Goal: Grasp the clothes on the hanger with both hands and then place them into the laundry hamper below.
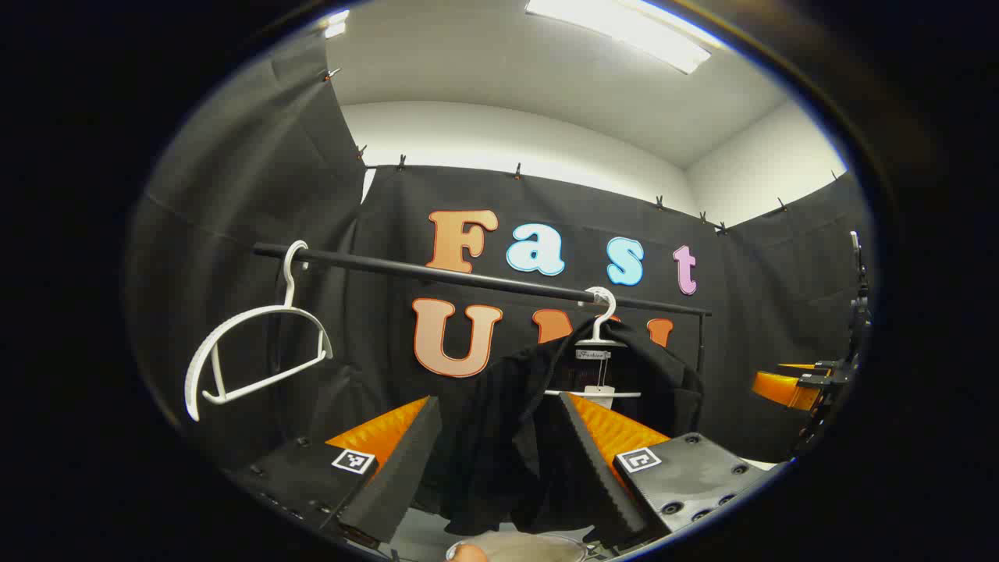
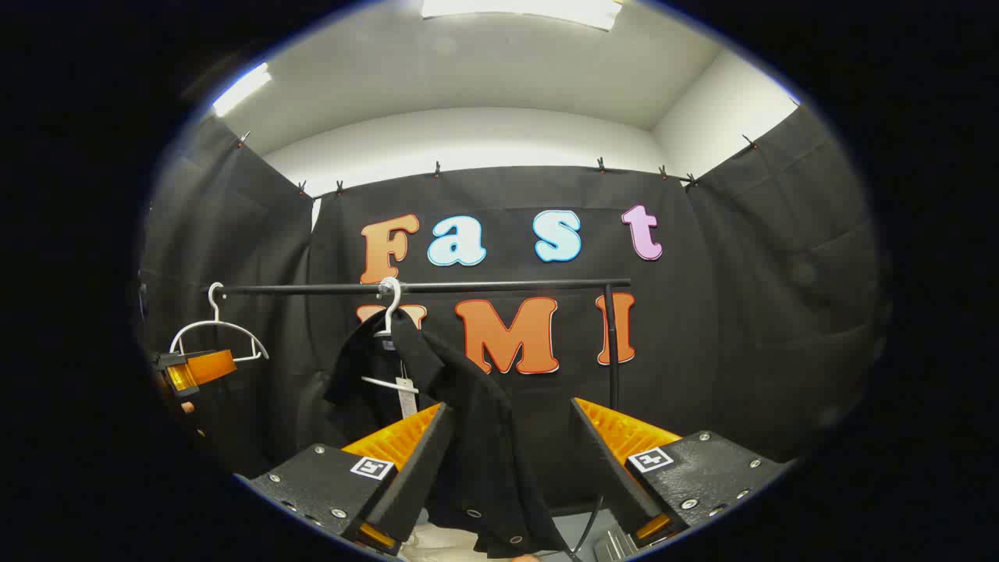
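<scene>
A black garment [image 1: 507, 421] hangs from a white hanger [image 1: 599, 324] on the black rail [image 1: 468, 277]. My left gripper [image 1: 495, 468] is open, and the garment's left side droops between its two fingers without being pinched. In the right gripper view the same garment [image 2: 468, 406] falls from its hanger [image 2: 388, 308] into the gap of my right gripper [image 2: 511, 468], which is open, the cloth lying against the left finger [image 2: 414, 468]. A pale rim, possibly the hamper [image 1: 531, 544], peeks out beneath the cloth.
An empty white hanger [image 1: 257, 351] hangs tilted at the rail's left end, also the empty hanger [image 2: 218, 328] in the right gripper view. The rail's upright post [image 2: 613, 343] stands to the right. The right gripper [image 1: 804, 386] and the left gripper [image 2: 195, 368] each appear at a view's edge.
</scene>
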`<state>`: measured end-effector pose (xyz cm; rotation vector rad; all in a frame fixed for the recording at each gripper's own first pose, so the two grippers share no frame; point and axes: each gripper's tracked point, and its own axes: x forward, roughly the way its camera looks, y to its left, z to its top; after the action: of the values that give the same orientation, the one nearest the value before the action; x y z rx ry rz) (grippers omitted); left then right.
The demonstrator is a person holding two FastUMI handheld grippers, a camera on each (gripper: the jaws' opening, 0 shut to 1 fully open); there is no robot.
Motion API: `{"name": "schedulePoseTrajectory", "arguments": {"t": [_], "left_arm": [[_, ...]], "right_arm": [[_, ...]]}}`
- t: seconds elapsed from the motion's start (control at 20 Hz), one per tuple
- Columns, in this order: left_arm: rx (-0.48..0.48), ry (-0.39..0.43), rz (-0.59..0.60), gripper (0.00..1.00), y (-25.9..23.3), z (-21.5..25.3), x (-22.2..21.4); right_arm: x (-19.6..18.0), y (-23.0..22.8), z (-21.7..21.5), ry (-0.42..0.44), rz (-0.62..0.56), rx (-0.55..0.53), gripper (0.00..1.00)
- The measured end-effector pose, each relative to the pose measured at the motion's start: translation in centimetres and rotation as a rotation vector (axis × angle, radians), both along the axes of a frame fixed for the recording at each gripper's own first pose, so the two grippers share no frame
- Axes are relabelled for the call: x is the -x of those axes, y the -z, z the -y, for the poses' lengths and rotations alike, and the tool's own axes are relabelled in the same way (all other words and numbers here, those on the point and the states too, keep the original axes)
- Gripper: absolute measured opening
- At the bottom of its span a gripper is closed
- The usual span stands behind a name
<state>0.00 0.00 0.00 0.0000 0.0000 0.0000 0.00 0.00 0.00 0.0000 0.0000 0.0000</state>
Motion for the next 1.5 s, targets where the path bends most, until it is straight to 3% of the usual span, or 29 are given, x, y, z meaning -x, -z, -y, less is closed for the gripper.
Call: {"name": "schedulePoseTrajectory", "arguments": {"t": [0.2,0.4,1.05,1.5], "left_arm": [[0.002,0.022,-0.001,0.96,0.0,0.7,-0.2],[-0.004,0.021,-0.006,0.96,0.1,0.9,-0.4],[0.000,0.035,-0.024,0.96,0.7,1.5,-0.3],[-0.014,0.030,-0.023,0.96,0.9,1.3,-0.5]], "right_arm": [[0.1,0.5,-1.7,-0.058,-0.010,0.012,0.93],[0.2,0.7,-1.9,-0.048,0.003,0.055,0.94],[-0.1,2.7,-1.3,-0.050,-0.036,0.037,0.94],[-2.1,7.6,-2.0,-0.067,-0.090,0.030,0.94]]}}
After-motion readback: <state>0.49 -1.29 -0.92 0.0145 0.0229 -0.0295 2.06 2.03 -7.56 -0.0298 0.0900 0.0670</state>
